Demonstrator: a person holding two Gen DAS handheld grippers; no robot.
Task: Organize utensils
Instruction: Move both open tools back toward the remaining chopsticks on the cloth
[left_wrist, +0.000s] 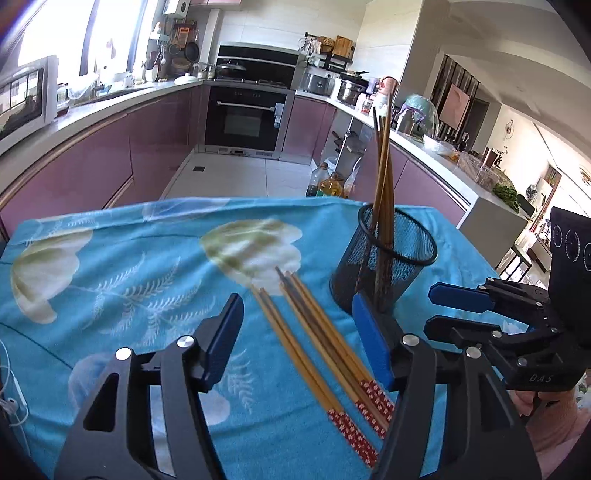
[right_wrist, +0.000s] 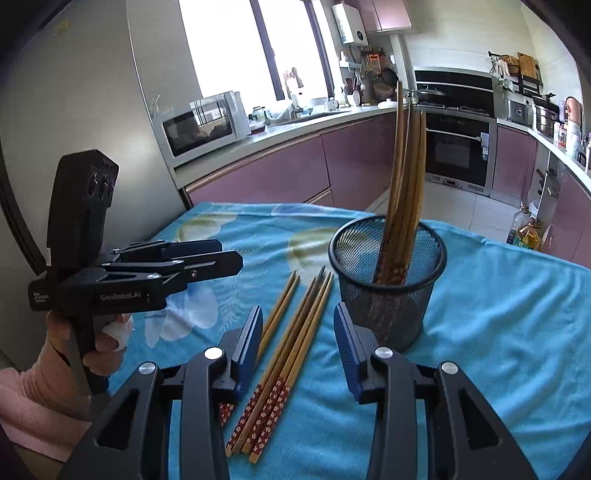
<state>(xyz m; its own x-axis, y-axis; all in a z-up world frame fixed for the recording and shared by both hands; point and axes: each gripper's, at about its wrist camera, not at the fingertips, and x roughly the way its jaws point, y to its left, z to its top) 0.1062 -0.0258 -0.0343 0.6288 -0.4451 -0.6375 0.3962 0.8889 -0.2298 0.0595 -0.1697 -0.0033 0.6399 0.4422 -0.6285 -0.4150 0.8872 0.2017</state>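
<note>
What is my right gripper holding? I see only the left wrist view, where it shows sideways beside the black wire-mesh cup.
Observer: Nothing. The right gripper is open. The loose bamboo chopsticks with red patterned ends lie ungripped on the blue flowered cloth between its fingers.
Operator: Which end of the standing chopsticks is down?
Observer: The red patterned ends. Looking into the black wire-mesh cup from above, they show at the bottom of the standing chopsticks.

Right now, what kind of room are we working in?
Most likely a home kitchen. A built-in oven sits under a cooktop, a microwave stands on the counter by the window, and pots and jars crowd the counter on the other side.
</note>
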